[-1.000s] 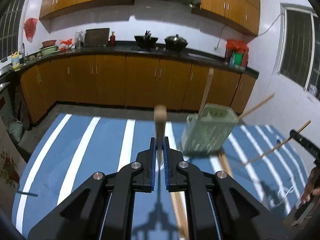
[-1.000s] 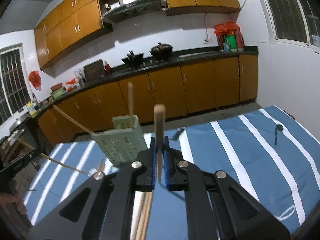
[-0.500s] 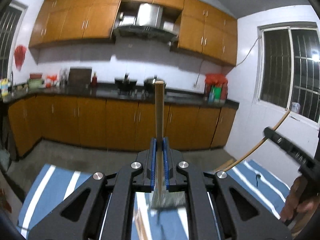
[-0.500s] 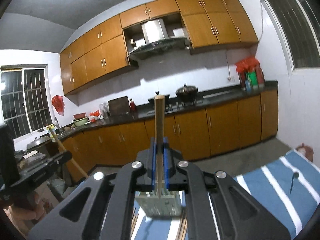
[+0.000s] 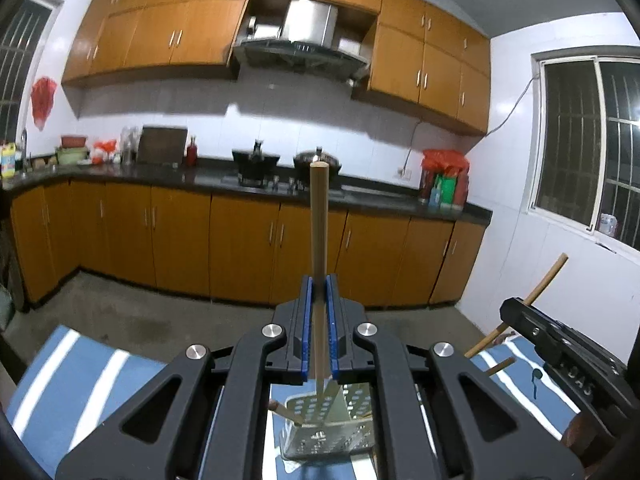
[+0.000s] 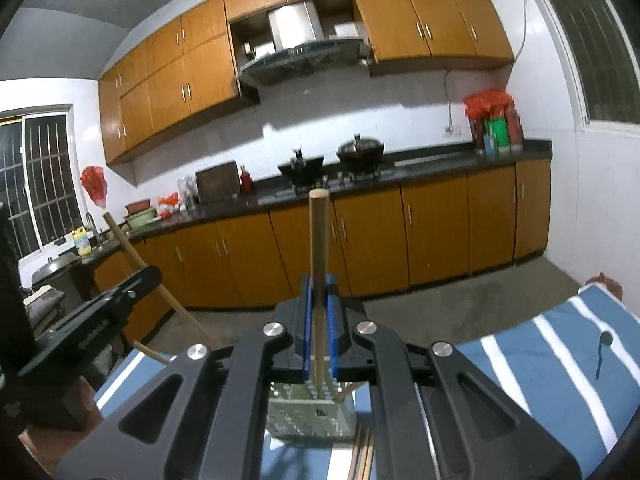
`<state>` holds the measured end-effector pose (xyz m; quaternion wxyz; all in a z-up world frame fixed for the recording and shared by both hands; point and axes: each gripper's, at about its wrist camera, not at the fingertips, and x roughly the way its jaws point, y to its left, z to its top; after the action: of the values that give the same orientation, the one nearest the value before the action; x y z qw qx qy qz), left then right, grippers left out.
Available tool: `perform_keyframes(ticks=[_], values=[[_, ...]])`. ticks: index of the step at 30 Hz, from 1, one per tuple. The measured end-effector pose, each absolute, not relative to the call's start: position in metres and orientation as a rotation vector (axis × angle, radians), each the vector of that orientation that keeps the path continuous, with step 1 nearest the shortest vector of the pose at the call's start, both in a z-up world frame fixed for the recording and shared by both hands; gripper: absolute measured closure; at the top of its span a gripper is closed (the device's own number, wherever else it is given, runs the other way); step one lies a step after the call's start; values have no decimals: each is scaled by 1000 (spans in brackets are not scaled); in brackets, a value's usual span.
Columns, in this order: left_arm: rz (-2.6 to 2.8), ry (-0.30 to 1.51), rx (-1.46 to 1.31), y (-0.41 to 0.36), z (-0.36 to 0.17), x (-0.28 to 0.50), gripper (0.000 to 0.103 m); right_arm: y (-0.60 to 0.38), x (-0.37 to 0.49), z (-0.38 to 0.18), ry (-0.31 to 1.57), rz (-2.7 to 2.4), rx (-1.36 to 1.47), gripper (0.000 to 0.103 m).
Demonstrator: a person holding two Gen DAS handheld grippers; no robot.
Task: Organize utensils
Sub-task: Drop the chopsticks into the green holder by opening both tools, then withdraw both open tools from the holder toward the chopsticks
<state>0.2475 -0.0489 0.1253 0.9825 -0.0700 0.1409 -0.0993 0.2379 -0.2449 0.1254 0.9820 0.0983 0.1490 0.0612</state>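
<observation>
My left gripper (image 5: 319, 320) is shut on a wooden chopstick (image 5: 319, 232) held upright, its lower tip over the pale green perforated utensil holder (image 5: 328, 432) on the blue striped tablecloth (image 5: 80, 368). My right gripper (image 6: 319, 320) is shut on another wooden chopstick (image 6: 319, 248), also upright, its tip at the same holder (image 6: 312, 416). The right gripper with its chopstick shows at the right of the left wrist view (image 5: 560, 344). The left gripper shows at the left of the right wrist view (image 6: 92, 324). Other chopsticks (image 5: 288, 412) lean in the holder.
More chopsticks (image 6: 362, 456) lie on the tablecloth (image 6: 540, 368) beside the holder. Behind stand orange kitchen cabinets (image 5: 240, 248), a dark counter with pots (image 5: 256, 162) and a range hood (image 5: 300, 48). A barred window (image 5: 588, 140) is at the right.
Both grippers have tilted up and moved over the holder, standing their chopsticks upright. The holder has gone from ahead of the grippers to beneath them.
</observation>
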Motion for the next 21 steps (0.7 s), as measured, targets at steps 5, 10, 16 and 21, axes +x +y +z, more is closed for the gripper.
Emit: perform_keyframes(ticks=[5, 10, 16, 21], values=[[-209, 327, -160, -43, 112, 251, 93, -245, 237, 113, 323, 127, 205, 91], [-203, 303, -179, -33, 124, 236, 65, -251, 223, 120, 302, 121, 210, 83], [-203, 290, -183, -20, 138, 211, 63, -273, 191, 128, 280, 87, 236, 79], [-169, 312, -180, 1, 132, 181, 60, -298, 168, 104, 341, 33, 259, 79]])
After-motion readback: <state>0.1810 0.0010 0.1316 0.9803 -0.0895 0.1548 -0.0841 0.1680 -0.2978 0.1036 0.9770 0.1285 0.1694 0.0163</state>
